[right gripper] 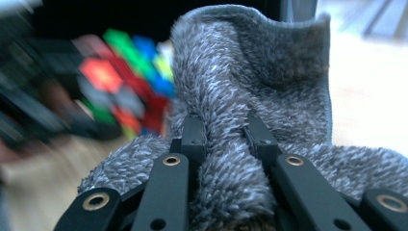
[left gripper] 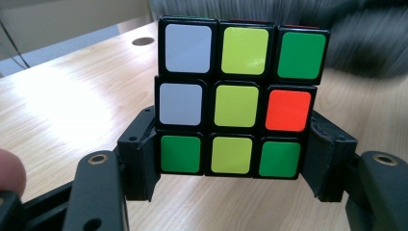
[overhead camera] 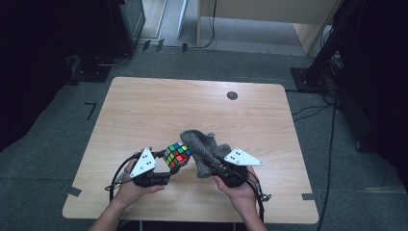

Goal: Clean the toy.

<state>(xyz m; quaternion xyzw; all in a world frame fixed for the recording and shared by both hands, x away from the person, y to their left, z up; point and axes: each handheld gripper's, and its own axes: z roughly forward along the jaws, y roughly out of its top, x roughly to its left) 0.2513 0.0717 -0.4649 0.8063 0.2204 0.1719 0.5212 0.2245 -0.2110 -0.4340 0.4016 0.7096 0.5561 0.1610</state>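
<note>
While the cube [left gripper: 239, 103] is clamped between the left fingers [left gripper: 234, 161], a grey cloth [right gripper: 250, 96] is pinched in the right fingers [right gripper: 226, 139], which are closed tight on a fold. Both are held near the surface [overhead camera: 159, 108] edge at six o'clock, the cloth at the cube's three o'clock, seemingly touching it, though blur hides this.

Motion blurs the puzzle cube [right gripper: 127, 82] in the right gripper view; the grey cloth [right gripper: 250, 96] hides the desk behind.
</note>
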